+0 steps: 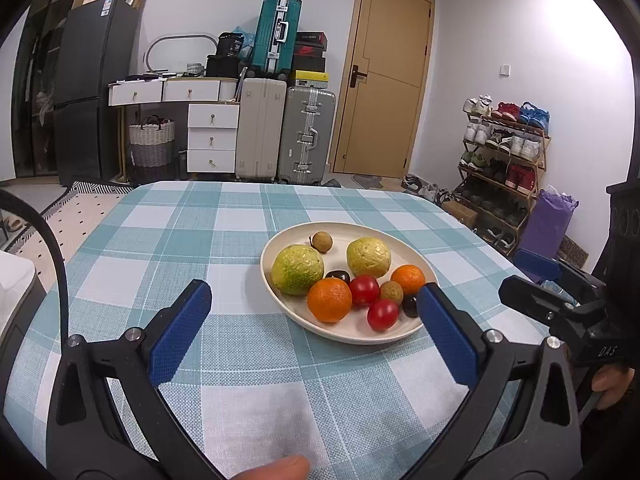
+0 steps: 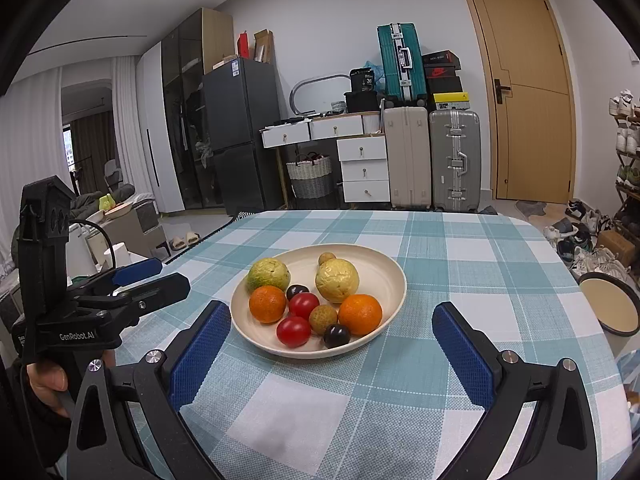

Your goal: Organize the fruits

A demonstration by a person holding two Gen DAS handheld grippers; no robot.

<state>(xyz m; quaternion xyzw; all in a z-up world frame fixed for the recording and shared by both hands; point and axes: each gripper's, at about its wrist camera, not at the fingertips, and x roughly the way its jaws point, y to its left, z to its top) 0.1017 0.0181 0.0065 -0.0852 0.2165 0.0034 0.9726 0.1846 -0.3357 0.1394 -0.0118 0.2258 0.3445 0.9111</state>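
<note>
A cream plate (image 1: 280, 248) (image 2: 384, 268) on the checked tablecloth holds two green-yellow guavas (image 1: 298, 269) (image 2: 337, 280), two oranges (image 1: 329, 299) (image 2: 359, 313), two red tomatoes (image 1: 364, 289) (image 2: 293, 331), dark plums (image 2: 336, 335) and small brown longans (image 1: 321, 241) (image 2: 323, 319). My left gripper (image 1: 314, 304) is open and empty, just short of the plate's near edge. My right gripper (image 2: 332, 326) is open and empty, its fingers either side of the plate's near rim. Each gripper shows from the side in the other view (image 1: 536, 284) (image 2: 152, 276).
The table (image 1: 200, 240) (image 2: 500, 280) has a teal and white checked cloth. A round dark-rimmed stool or tray (image 2: 610, 308) stands beyond the right table edge. Suitcases, drawers, a fridge, a door and a shoe rack (image 1: 504, 168) stand behind.
</note>
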